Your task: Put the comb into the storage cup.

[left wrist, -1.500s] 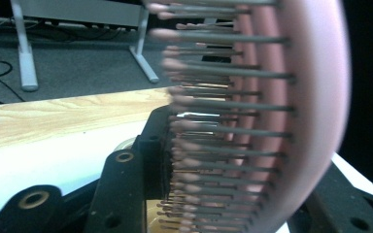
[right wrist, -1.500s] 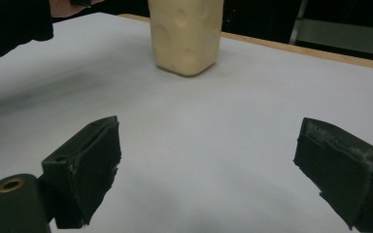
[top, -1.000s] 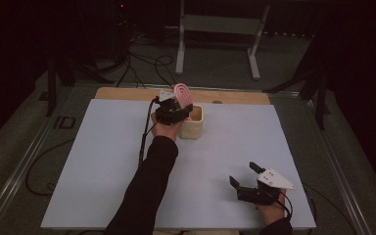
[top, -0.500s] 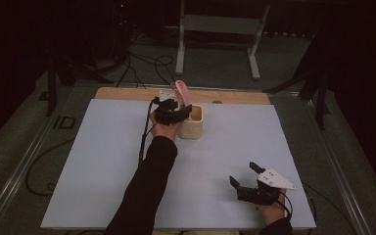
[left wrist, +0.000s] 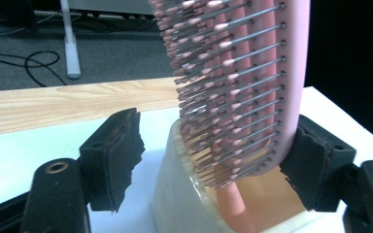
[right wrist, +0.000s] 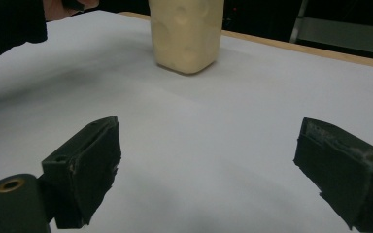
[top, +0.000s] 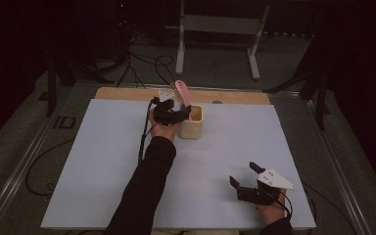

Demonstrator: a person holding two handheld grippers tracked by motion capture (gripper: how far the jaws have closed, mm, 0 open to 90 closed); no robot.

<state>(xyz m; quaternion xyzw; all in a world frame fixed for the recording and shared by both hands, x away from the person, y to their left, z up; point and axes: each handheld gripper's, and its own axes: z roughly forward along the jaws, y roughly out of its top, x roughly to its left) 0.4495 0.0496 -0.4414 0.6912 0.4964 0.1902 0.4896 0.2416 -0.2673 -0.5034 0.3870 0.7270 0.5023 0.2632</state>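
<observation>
Hairbrush (left wrist: 252, 82) pink, upright in cream holder (top: 192, 123); no writing legible.

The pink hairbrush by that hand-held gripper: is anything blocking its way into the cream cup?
Nothing visible. The pink hairbrush already stands handle-down inside the cream cup. The left hand-held gripper has just been opening; the brush is between its jaws, one pad clearly apart from it.

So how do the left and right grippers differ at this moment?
The left gripper sits at the cream holder, its jaws just opening around the pink hairbrush, one pad beside its back; the right gripper rests at the near table edge with nothing between its jaws. The left stands narrower, the right wide. Both have black padded jaws.
</observation>
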